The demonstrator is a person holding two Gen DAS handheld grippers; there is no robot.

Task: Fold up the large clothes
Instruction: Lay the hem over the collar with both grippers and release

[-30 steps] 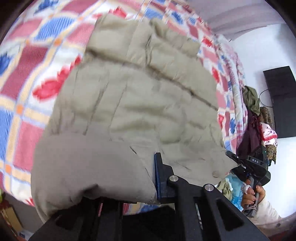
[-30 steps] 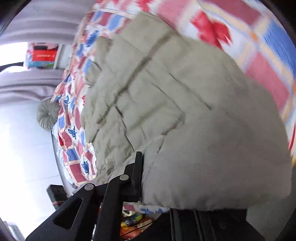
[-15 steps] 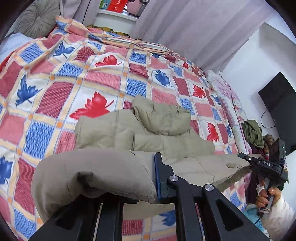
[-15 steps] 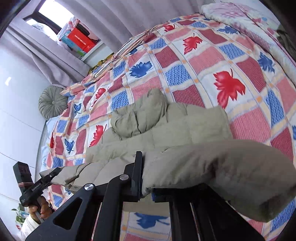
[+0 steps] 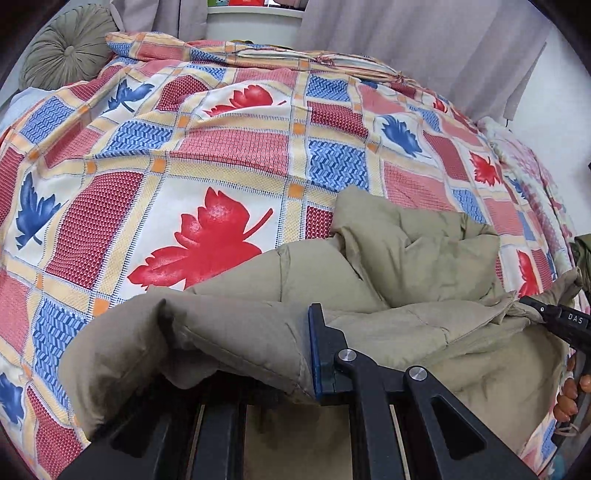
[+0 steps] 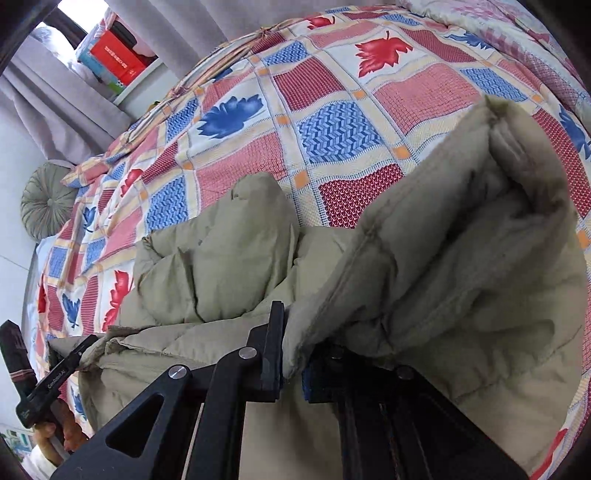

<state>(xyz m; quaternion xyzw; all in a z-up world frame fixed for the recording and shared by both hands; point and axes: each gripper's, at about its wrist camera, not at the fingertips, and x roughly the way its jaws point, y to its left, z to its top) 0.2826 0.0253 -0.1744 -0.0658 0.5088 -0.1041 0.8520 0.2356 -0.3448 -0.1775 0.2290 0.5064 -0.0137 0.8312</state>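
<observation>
left wrist view: the left gripper [image 5: 295,354] sits low over the near edge of the bed, pointing across the patterned bedspread [image 5: 207,155]. its jaws are clamped on a thick padded fold of the khaki puffer jacket [image 5: 413,258]; the blue-padded finger [image 5: 316,350] presses against the fabric, and the other finger is buried under the bunched cloth. the jacket lies on the near right part of the bedspread, its puffy hood or collar heaped up just beyond the gripper. at the far right edge the right gripper [image 5: 532,308] holds the jacket's other corner, with the person's fingers [image 5: 570,395] wrapped round its handle below. a round green cushion [image 5: 66,44] rests at the head of the bed, beside the grey curtains [image 5: 406,33].

right wrist view: the right gripper [image 6: 291,354] also points across the bed from its near edge. its two fingers are closed tight on a seamed edge of the jacket [image 6: 221,258], and a sleeve opening or cuff gapes open just to the right of them. at the lower left the left gripper [image 6: 79,349] pinches the opposite corner, a hand [image 6: 55,432] gripping its handle. between the two grippers the jacket's near edge hangs stretched. red boxes [image 6: 118,62] stand on a sill behind the curtains.
</observation>
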